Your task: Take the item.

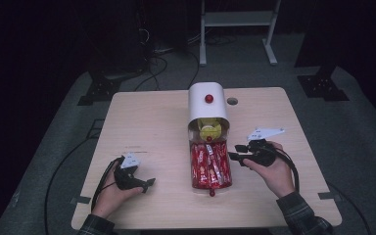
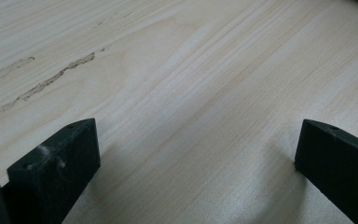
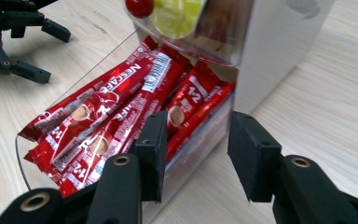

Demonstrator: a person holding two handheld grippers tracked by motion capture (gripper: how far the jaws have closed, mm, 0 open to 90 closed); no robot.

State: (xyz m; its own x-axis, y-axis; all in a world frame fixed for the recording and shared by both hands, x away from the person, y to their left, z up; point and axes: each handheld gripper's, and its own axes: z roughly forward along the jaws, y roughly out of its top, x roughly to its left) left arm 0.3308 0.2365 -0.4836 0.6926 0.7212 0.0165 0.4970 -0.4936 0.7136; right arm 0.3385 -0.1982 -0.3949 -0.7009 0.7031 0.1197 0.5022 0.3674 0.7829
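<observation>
A white round-topped box (image 1: 206, 105) with a red knob (image 1: 208, 98) stands mid-table. Its clear drawer (image 3: 200, 149) is pulled out toward me and holds several red Nescafe sachets (image 3: 116, 93). A yellow item (image 1: 209, 131) and a red ball (image 3: 140, 5) sit at the box's mouth. My right gripper (image 1: 236, 152) is open at the drawer's right side. In the right gripper view (image 3: 196, 126) one jaw is over the sachets, the other is outside the clear wall. My left gripper (image 1: 142, 182) rests low at the front left, open (image 2: 198, 128) over bare wood.
The wooden table (image 1: 147, 122) has a round hole (image 1: 232, 101) behind the box. The drawer's red front knob (image 1: 212, 192) points toward the near edge. A white frame (image 1: 237, 29), black stands and cables lie on the grey floor beyond.
</observation>
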